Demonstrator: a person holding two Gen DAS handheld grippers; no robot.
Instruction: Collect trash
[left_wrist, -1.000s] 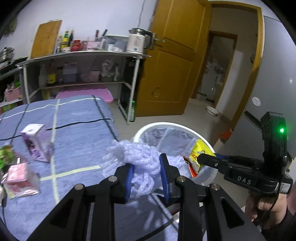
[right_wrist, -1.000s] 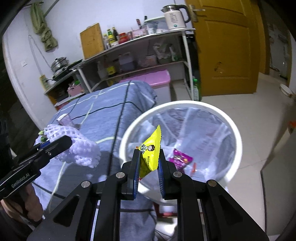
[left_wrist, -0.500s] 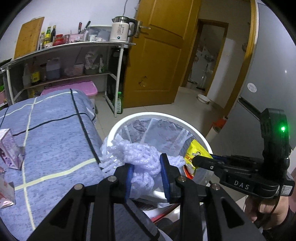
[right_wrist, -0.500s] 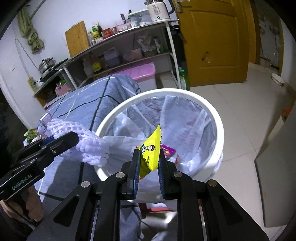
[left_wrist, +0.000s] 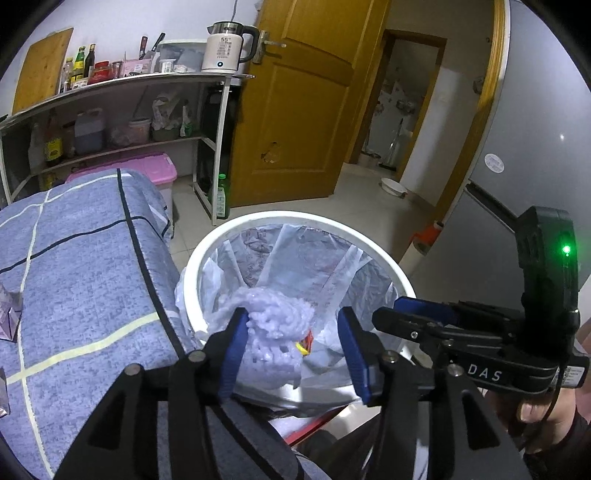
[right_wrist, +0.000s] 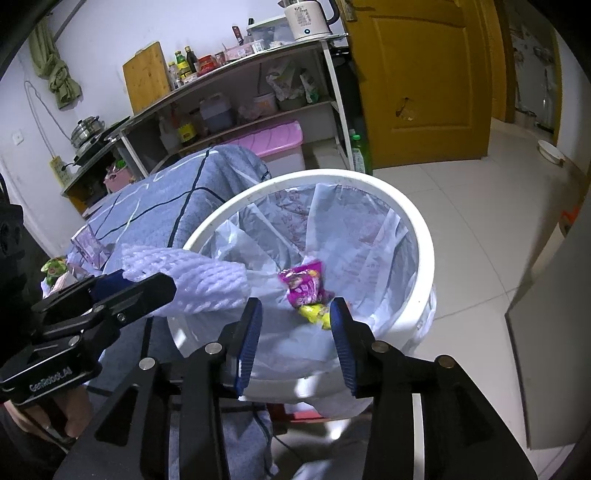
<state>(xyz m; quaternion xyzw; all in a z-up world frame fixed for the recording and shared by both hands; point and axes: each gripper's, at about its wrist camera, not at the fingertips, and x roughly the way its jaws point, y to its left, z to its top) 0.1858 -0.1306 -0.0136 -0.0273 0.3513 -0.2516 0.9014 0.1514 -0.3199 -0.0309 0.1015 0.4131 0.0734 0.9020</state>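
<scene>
Left of the white bin (right_wrist: 424, 236), the left gripper (left_wrist: 291, 347) is opening, foam net (left_wrist: 273, 325) loose between its jaws above the rim. The right gripper (right_wrist: 295, 332) is opening, released; its yellow wrapper (right_wrist: 314, 314) lies inside the bin.

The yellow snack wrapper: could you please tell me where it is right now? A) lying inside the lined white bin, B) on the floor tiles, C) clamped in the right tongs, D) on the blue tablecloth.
A: the yellow snack wrapper lies on the liner inside the white bin, beside a purple wrapper.
</scene>
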